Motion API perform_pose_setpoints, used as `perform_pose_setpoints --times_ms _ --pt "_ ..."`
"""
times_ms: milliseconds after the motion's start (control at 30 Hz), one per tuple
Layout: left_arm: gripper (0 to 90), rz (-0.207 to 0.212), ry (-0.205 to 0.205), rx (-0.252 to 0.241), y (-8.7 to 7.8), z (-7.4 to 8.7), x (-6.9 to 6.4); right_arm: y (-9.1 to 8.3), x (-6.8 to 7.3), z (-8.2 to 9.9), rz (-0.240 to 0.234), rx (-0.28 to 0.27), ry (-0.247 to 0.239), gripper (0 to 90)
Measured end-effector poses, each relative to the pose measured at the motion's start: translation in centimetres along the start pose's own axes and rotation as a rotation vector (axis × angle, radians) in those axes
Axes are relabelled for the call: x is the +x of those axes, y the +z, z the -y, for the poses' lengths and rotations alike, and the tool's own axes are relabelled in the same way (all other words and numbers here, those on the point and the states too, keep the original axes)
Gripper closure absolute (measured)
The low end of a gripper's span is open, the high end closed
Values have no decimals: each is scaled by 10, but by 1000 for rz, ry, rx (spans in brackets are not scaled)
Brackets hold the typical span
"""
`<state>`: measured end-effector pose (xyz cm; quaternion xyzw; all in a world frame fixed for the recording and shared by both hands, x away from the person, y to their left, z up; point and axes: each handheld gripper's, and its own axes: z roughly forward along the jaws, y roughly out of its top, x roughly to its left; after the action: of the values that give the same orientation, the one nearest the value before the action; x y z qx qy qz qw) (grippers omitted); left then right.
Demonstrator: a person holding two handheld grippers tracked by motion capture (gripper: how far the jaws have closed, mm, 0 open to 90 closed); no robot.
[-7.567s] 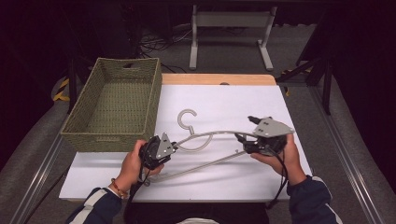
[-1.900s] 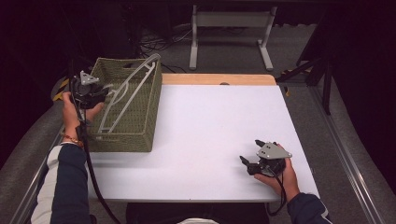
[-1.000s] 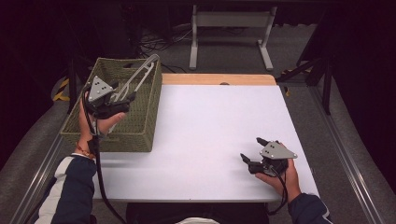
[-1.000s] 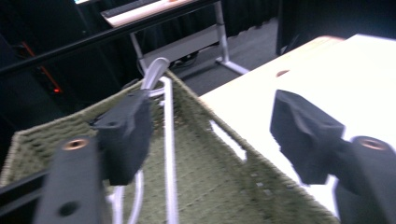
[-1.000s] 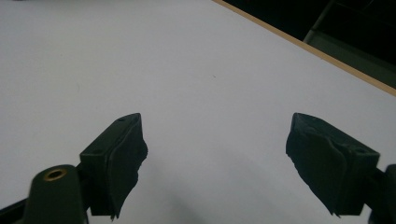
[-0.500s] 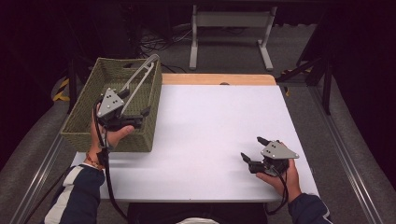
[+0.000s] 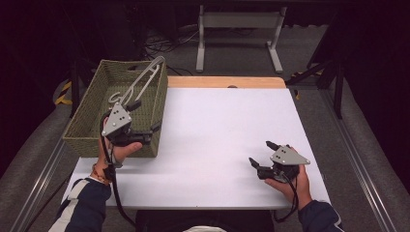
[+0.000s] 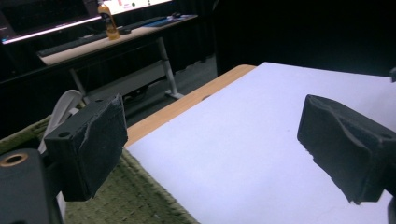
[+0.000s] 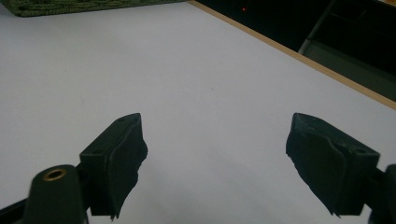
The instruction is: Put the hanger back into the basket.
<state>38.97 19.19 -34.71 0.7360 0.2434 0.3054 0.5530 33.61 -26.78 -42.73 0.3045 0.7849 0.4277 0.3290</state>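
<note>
Smooth white table (image 7: pixel 212 125), woven green basket (image 7: pixel 92 128) with pale hanger (image 7: pixel 140 84), left gripper (image 7: pixel 145 126) and right gripper (image 7: pixel 261 153) both agape

Hanger (image 7: pixel 142 83) gone from bench (image 7: pixel 217 125) centre, now in wicker basket (image 7: pixel 92 116), leaning on its right wall. Left gripper (image 7: pixel 145 133) let go, pulled back to basket's near-right corner, fingers (image 8: pixel 88 140) apart.

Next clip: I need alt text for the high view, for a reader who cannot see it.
A grey clothes hanger lies tilted in a woven green basket at the white table's left edge, one end poking above the far rim. The left hand-held gripper is open by the basket's right wall; the right hand-held gripper, also open, is at the table's near right.
</note>
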Motion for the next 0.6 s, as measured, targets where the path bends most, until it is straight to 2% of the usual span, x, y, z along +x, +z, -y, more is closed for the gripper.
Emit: perform_pose_setpoints --times_ms 100,167,300,367,433,600 --pt "94 9 33 -2 -2 -1 -10 0 0 0 0 -1 1 193" --pt "99 28 35 -15 -3 0 -19 0 0 0 1 -1 -1 193" --pt "100 61 57 -3 -4 4 -33 0 1 -1 0 -3 0 193" --pt "102 85 49 -2 -4 8 -37 0 1 -1 -1 -5 -3 193" --pt "103 88 61 4 -4 14 -44 0 2 -2 -2 -9 -4 193" --pt "105 107 41 4 -6 25 -54 -1 2 -4 0 -21 -3 193"
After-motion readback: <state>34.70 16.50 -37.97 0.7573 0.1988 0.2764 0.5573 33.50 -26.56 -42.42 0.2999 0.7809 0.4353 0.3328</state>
